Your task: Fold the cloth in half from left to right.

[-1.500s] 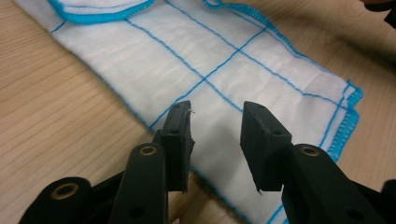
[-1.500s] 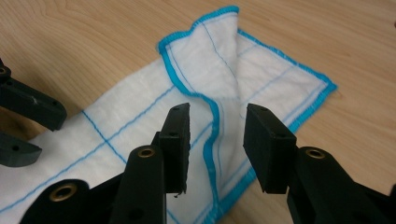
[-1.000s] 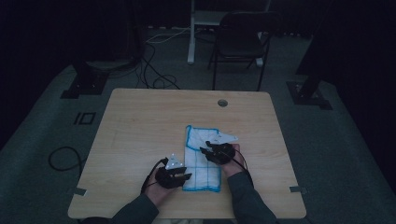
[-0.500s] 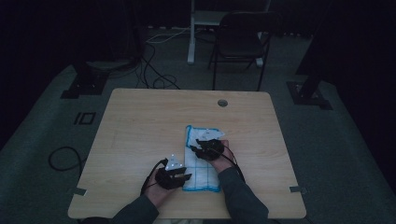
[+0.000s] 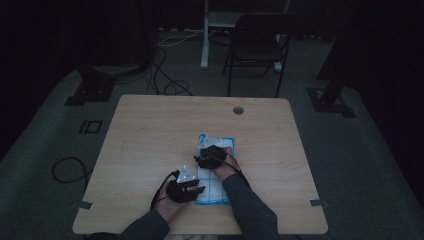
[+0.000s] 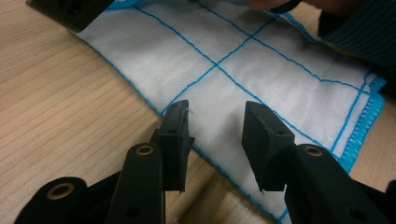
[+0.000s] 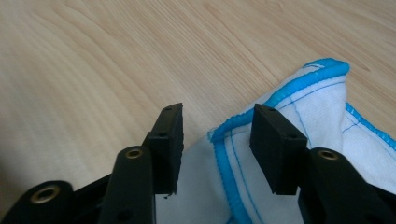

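A white cloth [image 5: 216,186] with blue grid lines and a blue stitched hem lies on the wooden table [image 5: 150,135], near the front edge. My left gripper [image 5: 192,189] hovers over the cloth's near left edge [image 6: 261,60], jaws apart [image 6: 217,128] with nothing pinched. My right gripper [image 5: 205,155] is at the cloth's far left part. Its jaws [image 7: 219,130] have just been opening. A rumpled, raised fold of the hem [image 7: 322,102] lies between and beyond them, and the pads do not press on it.
Bare wood surrounds the cloth on the left and far side. A round cable hole [image 5: 238,110] sits near the table's far edge. A dark chair [image 5: 257,47] and floor cables [image 5: 165,85] lie beyond the table. A dark sleeve [image 6: 359,32] lies over the cloth's right side.
My right gripper has slid to the left across the cloth's far part to its left edge. The left gripper has stayed where it was.
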